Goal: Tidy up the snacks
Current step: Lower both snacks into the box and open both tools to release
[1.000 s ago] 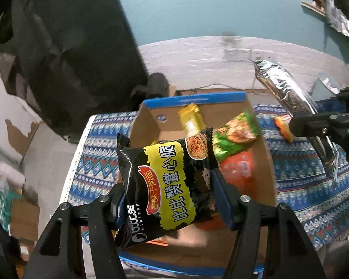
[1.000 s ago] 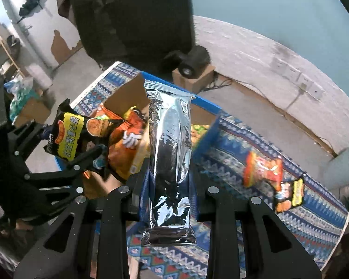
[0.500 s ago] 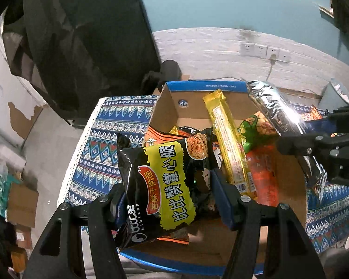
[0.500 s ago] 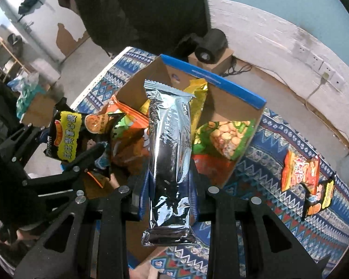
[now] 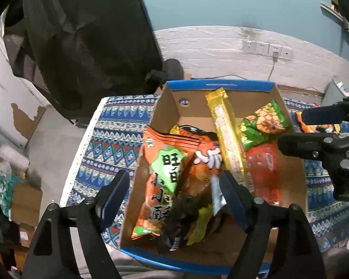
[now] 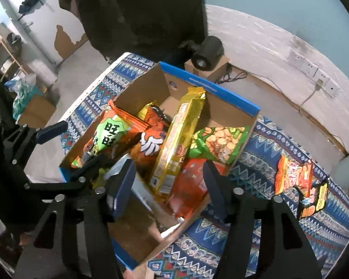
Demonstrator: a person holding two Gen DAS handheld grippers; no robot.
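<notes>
A cardboard box with a blue rim (image 5: 221,84) (image 6: 209,86) stands on the patterned cloth and holds several snack packs. Among them are an orange bag (image 5: 165,176), a long yellow pack (image 5: 228,139) (image 6: 179,144), a green bag (image 5: 263,123) and a red bag (image 5: 263,169). My left gripper (image 5: 174,197) is over the box's near end with its jaws opening. The black-and-yellow bag (image 5: 183,218) is blurred below it, free of the pads. My right gripper (image 6: 168,186) is opening too, nothing pressed between its fingers. The silver pack (image 5: 217,193) lies in the box.
Two more snack packets, an orange-red one (image 6: 293,174) and a black-and-yellow one (image 6: 314,200), lie on the cloth (image 6: 267,139) right of the box. Behind the table are a dark hanging cover, a black round device on a small carton (image 6: 207,51) and wall sockets.
Both grippers have opened. The black-and-yellow bag dropped out of the left one into the box, and the silver pack dropped out of the right one into the box.
</notes>
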